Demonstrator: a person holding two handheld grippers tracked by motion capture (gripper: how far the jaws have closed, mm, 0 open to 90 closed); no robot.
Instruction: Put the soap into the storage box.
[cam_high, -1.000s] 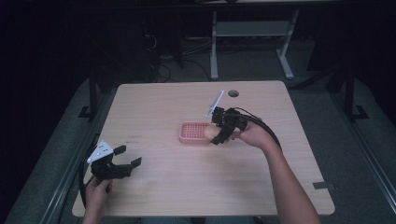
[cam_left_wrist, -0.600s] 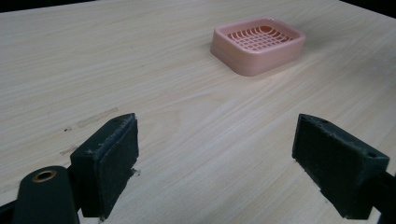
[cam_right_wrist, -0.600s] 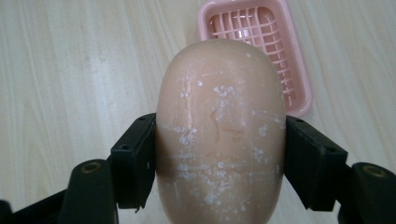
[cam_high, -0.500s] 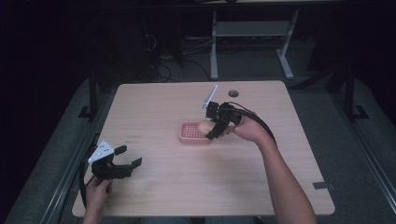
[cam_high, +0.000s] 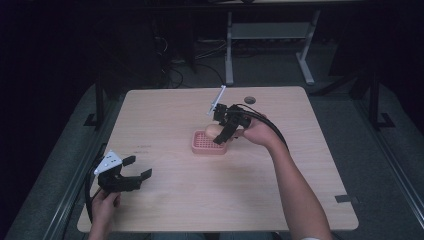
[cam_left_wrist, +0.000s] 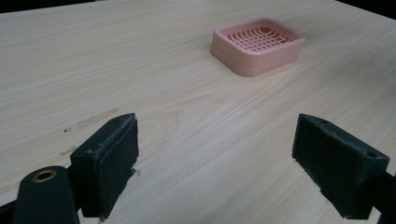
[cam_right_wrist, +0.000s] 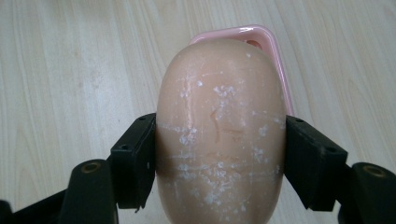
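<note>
1. Dark room behind; pale wood table (cam_high: 165, 120), bare apart from the pink dish (cam_high: 206, 144) near its middle.
2. My right claw (cam_high: 221, 136) is clamped on the soap (cam_right_wrist: 222, 126), pads on both flanks, held just over the dish's right end.
3. My left claw (cam_high: 134, 171) rests near the table's front left corner, jaws apart, holding nothing.
4. To do it well, I judge: centre the soap over the grid, lower it flat, and let go only once it sits, or the dish may tip.
</note>
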